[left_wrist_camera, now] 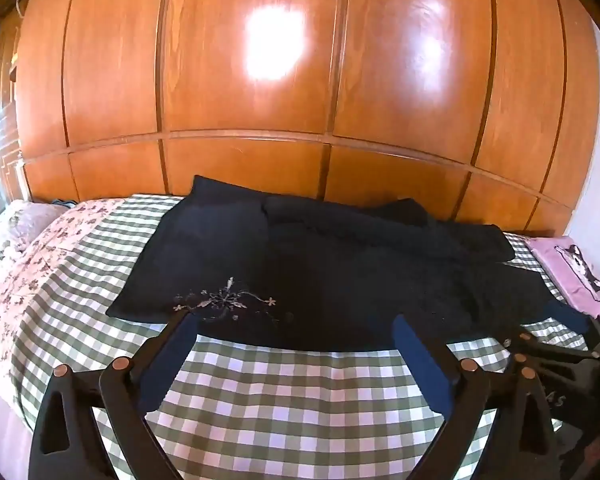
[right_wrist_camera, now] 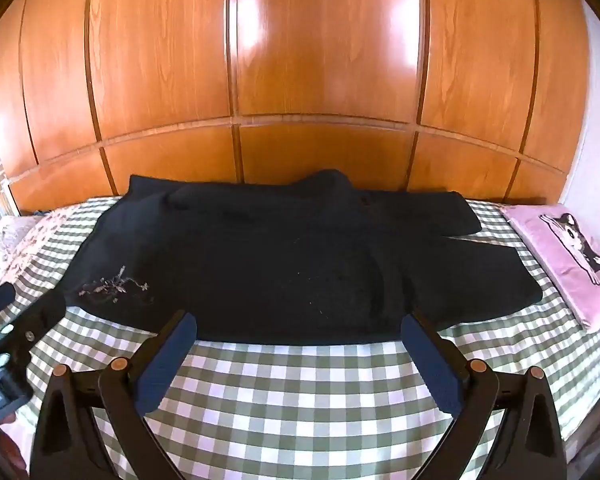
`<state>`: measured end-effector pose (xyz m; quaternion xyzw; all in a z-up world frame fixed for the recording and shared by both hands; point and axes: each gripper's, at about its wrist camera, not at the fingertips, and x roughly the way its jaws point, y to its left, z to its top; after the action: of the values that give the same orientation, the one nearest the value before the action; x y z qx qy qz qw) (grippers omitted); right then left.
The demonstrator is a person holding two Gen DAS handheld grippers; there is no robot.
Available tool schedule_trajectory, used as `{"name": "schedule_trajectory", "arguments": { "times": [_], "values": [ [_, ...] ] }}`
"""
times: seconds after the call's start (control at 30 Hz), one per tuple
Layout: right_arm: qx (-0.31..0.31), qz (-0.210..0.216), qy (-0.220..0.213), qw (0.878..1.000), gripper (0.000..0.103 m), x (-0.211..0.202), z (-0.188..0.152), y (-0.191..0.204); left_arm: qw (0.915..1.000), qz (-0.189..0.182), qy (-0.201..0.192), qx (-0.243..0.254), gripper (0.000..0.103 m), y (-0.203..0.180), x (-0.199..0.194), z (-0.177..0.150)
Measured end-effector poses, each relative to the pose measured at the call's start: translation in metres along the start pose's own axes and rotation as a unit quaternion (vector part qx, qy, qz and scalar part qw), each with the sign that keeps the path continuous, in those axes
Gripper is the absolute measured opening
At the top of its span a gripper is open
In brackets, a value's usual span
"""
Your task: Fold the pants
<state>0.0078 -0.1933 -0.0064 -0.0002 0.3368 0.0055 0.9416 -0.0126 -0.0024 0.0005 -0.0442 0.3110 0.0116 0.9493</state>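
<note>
Left wrist view: I see one pair of dark pants (left_wrist_camera: 320,264) just ahead of my left gripper (left_wrist_camera: 296,330), jaws wide, holding nothing. Right gripper (right_wrist_camera: 300,332) same, pants just ahead; one pink pillow (right_wrist_camera: 568,256) far right.

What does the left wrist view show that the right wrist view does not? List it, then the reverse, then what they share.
Only the left wrist view: the open left gripper seen head-on, nothing between its blue pads, and a lilac quilted pillow at the bed's left end.

Only the right wrist view: the open right gripper seen head-on, likewise empty.

Both: the dark navy embroidered pants spread on the green checked bedspread, a folded pink garment with a cat print, and the glossy wooden wardrobe.
</note>
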Motion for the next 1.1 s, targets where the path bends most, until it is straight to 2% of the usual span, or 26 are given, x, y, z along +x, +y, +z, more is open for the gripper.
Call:
{"name": "schedule_trajectory", "arguments": {
  "times": [0.4, 0.5, 1.1],
  "values": [
    [-0.031, 0.016, -0.004, 0.999, 0.103, -0.001, -0.006, 0.016, 0.9997, 0.013, 0.018, -0.007, 0.100, 0.009, 0.005, -0.007],
    [-0.029, 0.017, -0.005, 0.999, 0.103, 0.000, -0.009, 0.017, 0.9995, 0.006, 0.028, -0.011, 0.100, 0.011, 0.009, -0.012],
    [-0.006, -0.007, 0.003, 1.000, 0.103, 0.011, -0.008, 0.002, 0.9997, 0.019, 0.001, 0.012, 0.100, 0.001, 0.004, -0.004]
  ]
}}
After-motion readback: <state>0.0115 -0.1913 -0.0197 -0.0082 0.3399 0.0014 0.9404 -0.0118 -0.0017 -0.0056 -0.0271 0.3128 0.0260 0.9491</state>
